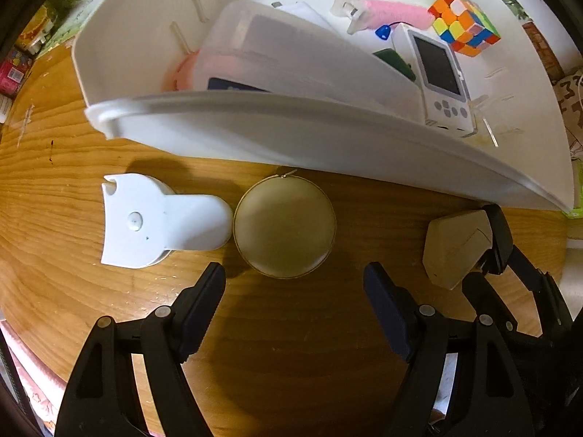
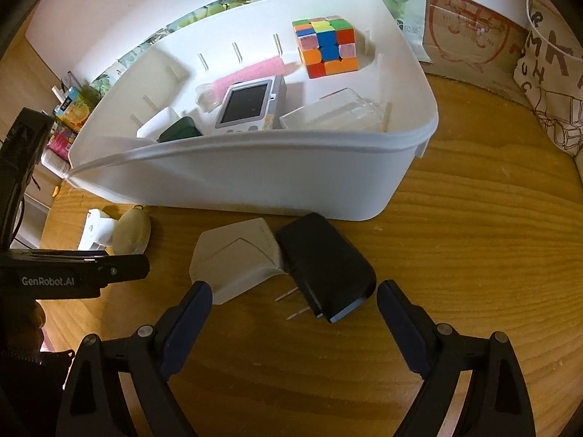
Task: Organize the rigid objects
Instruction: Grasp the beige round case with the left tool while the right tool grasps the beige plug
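Objects left on the wooden table (image 2: 455, 255) number four, all just in front of the white bin (image 2: 255, 178): one white plastic holder (image 1: 153, 225), one round tan tin (image 1: 284, 227) touching it, one beige angular case (image 2: 237, 258) and one black plug adapter (image 2: 328, 269) with two prongs, which touches the case. Inside the bin lie one Rubik's cube (image 2: 326, 45), one white handheld console (image 2: 247, 105), one pink roller (image 2: 255, 71), one dark green item (image 2: 180, 129), one clear box (image 2: 335, 114) and one frosted lid (image 1: 277, 54). Left tool (image 1: 293, 287) hangs with its fingers apart, just short of the tin. Right tool (image 2: 295, 302) is spread wide around the adapter's near end, gripping nothing.
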Motion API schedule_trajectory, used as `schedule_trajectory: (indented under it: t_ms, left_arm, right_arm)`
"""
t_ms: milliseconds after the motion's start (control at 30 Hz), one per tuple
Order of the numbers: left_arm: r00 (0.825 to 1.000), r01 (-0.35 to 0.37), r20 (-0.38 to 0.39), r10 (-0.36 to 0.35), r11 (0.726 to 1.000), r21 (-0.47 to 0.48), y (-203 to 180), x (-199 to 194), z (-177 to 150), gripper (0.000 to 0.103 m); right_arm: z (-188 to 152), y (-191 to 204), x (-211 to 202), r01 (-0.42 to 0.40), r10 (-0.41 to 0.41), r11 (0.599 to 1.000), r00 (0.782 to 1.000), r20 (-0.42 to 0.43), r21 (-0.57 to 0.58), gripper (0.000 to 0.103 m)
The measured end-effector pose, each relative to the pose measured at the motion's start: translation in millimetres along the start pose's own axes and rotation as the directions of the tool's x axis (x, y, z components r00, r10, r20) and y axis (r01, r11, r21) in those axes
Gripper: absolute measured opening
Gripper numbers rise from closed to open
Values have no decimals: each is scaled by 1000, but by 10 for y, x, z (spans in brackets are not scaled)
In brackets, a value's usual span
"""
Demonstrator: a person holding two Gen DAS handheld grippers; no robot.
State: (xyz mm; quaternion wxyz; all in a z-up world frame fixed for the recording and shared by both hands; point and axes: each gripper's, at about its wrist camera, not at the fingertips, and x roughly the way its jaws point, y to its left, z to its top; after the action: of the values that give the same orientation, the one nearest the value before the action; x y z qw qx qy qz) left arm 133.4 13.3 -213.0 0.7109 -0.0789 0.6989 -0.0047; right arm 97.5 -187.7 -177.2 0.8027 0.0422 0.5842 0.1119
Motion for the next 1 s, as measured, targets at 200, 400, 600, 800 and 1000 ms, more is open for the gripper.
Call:
schedule_trajectory:
  t_ms: [200,400,600,800,1000]
  left_arm:
    - [1000,-11,9,11,1000,-26,-89,74,153,81]
    - [999,-34,25,35,999,-26,-126,116,258,80]
    - [998,-49,41,50,998,-27,-213,139,229,80]
    - [997,-50,57,51,998,-24,-261,77,246,80]
    - [995,-61,73,61,998,-13,-310,10,230,78]
  right_arm:
    - [28,81,-14,10,-9,999,1000,27,-53,93]
    - [25,304,-105,57,-38,982,994,105,-179,93]
    - [-22,535,-176,69,-21,948,988,153,-311,93]
    - [-63,656,-139,70,-19,922,991,135,-381,93]
    - [-63,726,26,106,-74,895,993,89,-434,88]
